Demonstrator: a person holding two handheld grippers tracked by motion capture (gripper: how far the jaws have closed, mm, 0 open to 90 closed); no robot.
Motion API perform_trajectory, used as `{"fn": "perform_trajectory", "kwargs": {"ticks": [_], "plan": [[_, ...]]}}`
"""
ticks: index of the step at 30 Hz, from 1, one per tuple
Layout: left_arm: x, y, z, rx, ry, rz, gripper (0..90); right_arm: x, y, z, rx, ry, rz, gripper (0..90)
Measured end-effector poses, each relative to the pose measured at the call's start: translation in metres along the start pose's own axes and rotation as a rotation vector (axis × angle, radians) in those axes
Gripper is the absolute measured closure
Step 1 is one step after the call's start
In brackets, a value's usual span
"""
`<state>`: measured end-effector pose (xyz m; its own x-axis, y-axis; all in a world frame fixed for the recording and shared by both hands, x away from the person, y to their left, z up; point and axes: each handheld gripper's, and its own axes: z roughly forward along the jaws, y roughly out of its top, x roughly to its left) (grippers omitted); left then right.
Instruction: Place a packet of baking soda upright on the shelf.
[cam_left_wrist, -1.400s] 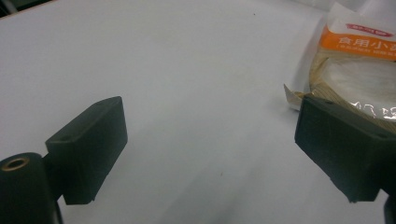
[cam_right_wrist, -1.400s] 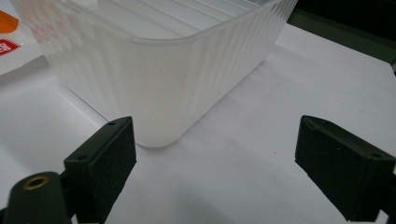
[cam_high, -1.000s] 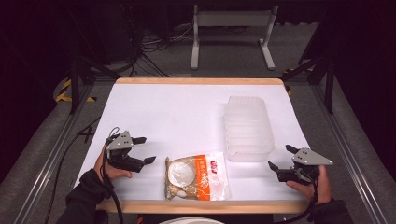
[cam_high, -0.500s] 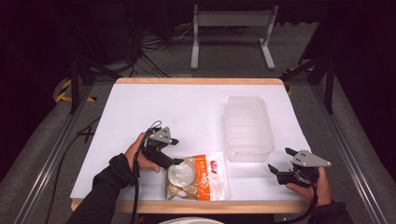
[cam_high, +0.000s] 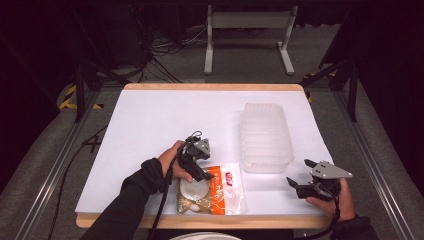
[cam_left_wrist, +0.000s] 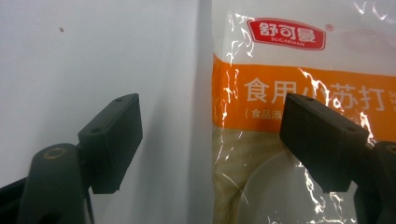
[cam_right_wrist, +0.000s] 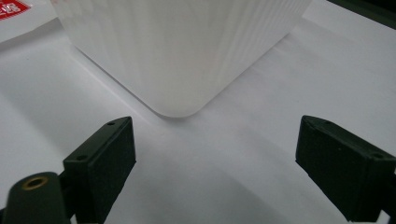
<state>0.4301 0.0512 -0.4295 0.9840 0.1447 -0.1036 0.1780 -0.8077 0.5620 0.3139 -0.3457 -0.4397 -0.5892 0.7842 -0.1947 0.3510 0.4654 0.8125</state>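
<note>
Clear packet (cam_high: 212, 189) with orange band, red logo, pale contents, flat near table's near edge. Ribbed translucent tray (cam_high: 265, 136) well apart, right of centre.

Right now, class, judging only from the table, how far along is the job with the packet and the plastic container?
Nothing looks finished: the packet lies flat on the table, outside the plastic container. In hand: the left gripper is open, straddling the packet's edge. The right gripper is open, holding nothing, beside the container. Grasping and any moving probably remain.
</note>
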Motion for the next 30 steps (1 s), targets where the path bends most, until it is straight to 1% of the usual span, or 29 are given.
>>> {"fn": "perform_trajectory", "kwargs": {"ticks": [1, 2, 5, 6, 7, 9, 11, 13, 15, 17, 18, 19, 20, 22, 23, 25, 26, 27, 28, 29, 30], "plan": [[0.000, 0.000, 0.000, 0.000, 0.000, 0.000, 22.1, 0.000, 0.000, 0.000, 0.001, 0.001, -0.002, 12.7], [0.001, 0.001, 0.001, 0.012, -0.006, -0.009, 22.1, 0.000, 0.000, 0.000, 0.001, 0.001, -0.002, 12.7], [0.002, 0.005, 0.004, 0.022, -0.025, -0.013, 22.9, 0.000, 0.000, 0.000, 0.005, -0.001, -0.010, 13.1], [0.001, 0.006, 0.005, 0.022, -0.033, -0.004, 23.2, 0.000, 0.000, 0.000, 0.004, -0.001, -0.009, 13.2], [0.000, 0.007, 0.006, 0.024, -0.033, 0.007, 23.2, 0.000, 0.000, 0.000, 0.004, 0.001, -0.008, 13.2], [-0.003, 0.009, 0.007, 0.037, -0.066, 0.019, 23.3, 0.000, 0.000, 0.000, 0.005, 0.002, -0.006, 13.2], [-0.005, 0.012, 0.009, 0.050, -0.069, 0.029, 23.3, 0.000, 0.000, 0.001, 0.009, 0.003, -0.007, 13.2], [-0.005, 0.013, 0.010, 0.059, -0.067, 0.024, 22.8, 0.000, 0.000, 0.001, 0.010, 0.000, -0.010, 13.2], [-0.006, 0.016, 0.011, 0.063, -0.076, 0.015, 23.5, 0.000, 0.000, 0.000, 0.007, -0.002, -0.011, 13.2], [-0.007, 0.017, 0.012, 0.062, -0.078, 0.021, 24.3, -0.001, 0.000, 0.000, 0.007, -0.003, -0.009, 13.2], [-0.008, 0.017, 0.012, 0.061, -0.076, 0.026, 27.1, -0.001, 0.000, 0.000, 0.007, -0.005, -0.006, 13.2], [-0.009, 0.018, 0.012, 0.064, -0.083, 0.025, 33.8, -0.001, 0.000, 0.000, 0.007, -0.005, -0.004, 13.2], [-0.009, 0.019, 0.012, 0.063, -0.085, 0.028, 33.8, -0.001, 0.000, 0.000, 0.007, -0.005, -0.004, 13.2], [-0.010, 0.020, 0.012, 0.066, -0.090, 0.022, 41.1, -0.001, -0.001, 0.000, 0.008, -0.004, -0.006, 13.2], [-0.010, 0.020, 0.011, 0.067, -0.095, 0.024, 51.1, -0.001, -0.001, 0.000, 0.006, -0.003, -0.005, 13.2], [-0.010, 0.020, 0.011, 0.067, -0.094, 0.024, 56.3, -0.001, -0.001, 0.000, 0.007, -0.003, -0.004, 13.2], [-0.010, 0.020, 0.011, 0.067, -0.089, 0.030, 61.1, -0.001, -0.001, 0.000, 0.008, -0.002, -0.004, 13.2], [-0.010, 0.019, 0.011, 0.061, -0.090, 0.036, 61.1, -0.001, -0.001, 0.000, 0.008, -0.002, -0.004, 13.2], [-0.010, 0.019, 0.011, 0.060, -0.093, 0.035, 64.5, -0.001, -0.001, 0.000, 0.009, -0.002, -0.003, 13.2], [-0.010, 0.019, 0.011, 0.066, -0.089, 0.032, 73.3, -0.002, -0.001, 0.000, 0.011, -0.002, -0.004, 13.2], [-0.009, 0.018, 0.011, 0.067, -0.089, 0.034, 77.6, -0.002, -0.001, 0.000, 0.012, -0.003, -0.003, 13.2]]}}
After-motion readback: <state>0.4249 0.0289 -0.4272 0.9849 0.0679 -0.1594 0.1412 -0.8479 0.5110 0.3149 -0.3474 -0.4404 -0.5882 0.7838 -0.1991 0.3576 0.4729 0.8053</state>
